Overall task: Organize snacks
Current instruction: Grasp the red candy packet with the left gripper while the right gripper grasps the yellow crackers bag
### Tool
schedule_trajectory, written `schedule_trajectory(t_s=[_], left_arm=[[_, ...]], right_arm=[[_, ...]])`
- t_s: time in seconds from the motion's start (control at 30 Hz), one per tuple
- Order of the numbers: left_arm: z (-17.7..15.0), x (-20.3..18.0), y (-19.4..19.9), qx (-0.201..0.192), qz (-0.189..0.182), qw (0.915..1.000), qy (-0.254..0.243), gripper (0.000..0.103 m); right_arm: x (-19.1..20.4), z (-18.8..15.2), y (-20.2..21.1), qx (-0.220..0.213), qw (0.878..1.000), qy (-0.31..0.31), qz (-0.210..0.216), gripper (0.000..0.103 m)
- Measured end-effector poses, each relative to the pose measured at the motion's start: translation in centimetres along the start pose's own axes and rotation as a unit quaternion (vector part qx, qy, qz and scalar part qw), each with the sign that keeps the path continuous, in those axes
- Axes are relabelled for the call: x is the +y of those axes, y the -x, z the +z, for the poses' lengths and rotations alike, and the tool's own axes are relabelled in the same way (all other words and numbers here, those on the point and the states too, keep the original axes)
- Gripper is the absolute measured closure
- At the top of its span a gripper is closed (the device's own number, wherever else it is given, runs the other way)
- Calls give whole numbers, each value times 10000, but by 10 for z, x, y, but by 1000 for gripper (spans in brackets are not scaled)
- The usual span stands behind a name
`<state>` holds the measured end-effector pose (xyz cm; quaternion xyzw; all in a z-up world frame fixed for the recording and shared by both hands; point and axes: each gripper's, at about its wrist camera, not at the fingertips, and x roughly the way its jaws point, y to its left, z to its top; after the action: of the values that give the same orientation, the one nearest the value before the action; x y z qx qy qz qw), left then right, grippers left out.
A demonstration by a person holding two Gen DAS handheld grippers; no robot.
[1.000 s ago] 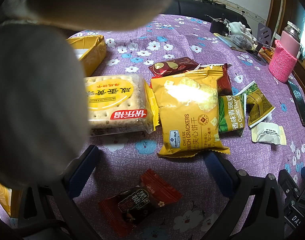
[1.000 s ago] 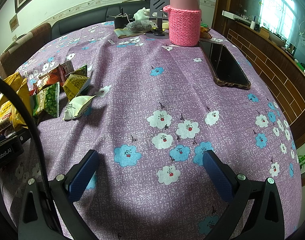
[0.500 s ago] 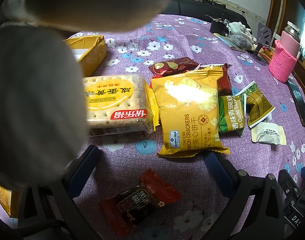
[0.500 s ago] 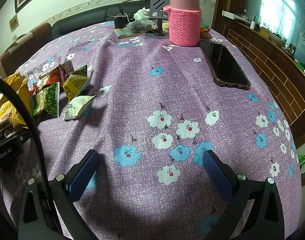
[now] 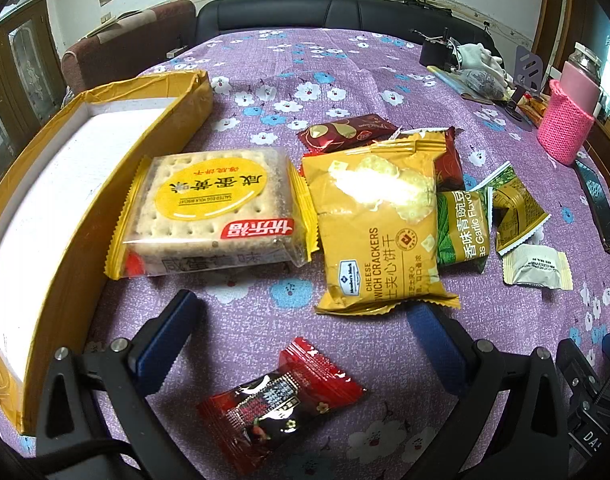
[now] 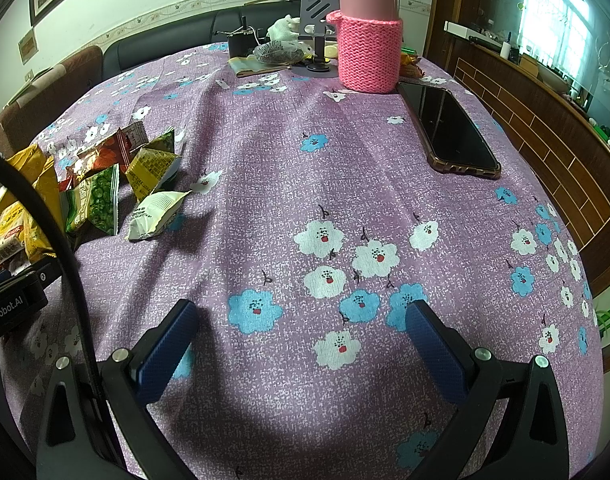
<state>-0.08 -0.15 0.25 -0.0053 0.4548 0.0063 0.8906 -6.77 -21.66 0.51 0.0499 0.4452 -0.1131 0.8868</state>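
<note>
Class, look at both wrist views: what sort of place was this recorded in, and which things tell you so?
Most likely a home living or dining room. A flowered purple tablecloth covers the table, a dark sofa and an armchair stand behind it, and personal items sit on it: a phone and a flask in a pink knitted sleeve.

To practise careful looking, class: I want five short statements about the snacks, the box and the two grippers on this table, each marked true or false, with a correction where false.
1. The left gripper grips the red candy. False: it is open, and the candy lies loose between its fingers.
2. The yellow box holds no snacks. True, as far as its inside shows.
3. The cracker pack partly covers the green pea packet. True.
4. The phone lies on the snack pile. False: it lies apart on the cloth, beside the pink flask.
5. The right gripper holds a white packet. False: it is open, over bare cloth.
</note>
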Motion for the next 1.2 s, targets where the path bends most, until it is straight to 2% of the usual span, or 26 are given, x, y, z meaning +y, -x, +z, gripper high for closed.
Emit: schedule_trajectory(t_s=[0.53,0.7,0.83,0.9,0.93,0.97,1.03,1.1,1.2], left_arm=[[2,-5,-3,33,20,10000,54,0],[0,-9,-7,453,-463,9956,-671,0],[-8,-5,4,856,-738,9874,-1104,0],[-13,-1,14,1035,-1107,9817,-1157,2],[-16,4,23,1025,-1401,9787,-1097,7],[-18,8,32,929,-1592,9771,-1061,8],[-23,22,59,375,-1979,9746,-981,6],[-29,41,78,14,-2236,9713,-809,6],[-32,66,84,284,-2639,9618,-665,10]], right_arm=[[-1,0,0,1,10000,-3,8,0],[-5,-3,2,64,9999,-10,115,0],[-3,-8,8,249,9996,67,129,0],[-2,-11,10,237,9996,59,112,0],[-1,-12,10,238,9996,69,114,0],[-2,-12,10,241,9996,75,129,0],[-3,-14,12,195,9996,83,182,0],[-6,-15,15,110,9995,-24,303,0],[-16,-15,18,-3,9980,-243,588,0]])
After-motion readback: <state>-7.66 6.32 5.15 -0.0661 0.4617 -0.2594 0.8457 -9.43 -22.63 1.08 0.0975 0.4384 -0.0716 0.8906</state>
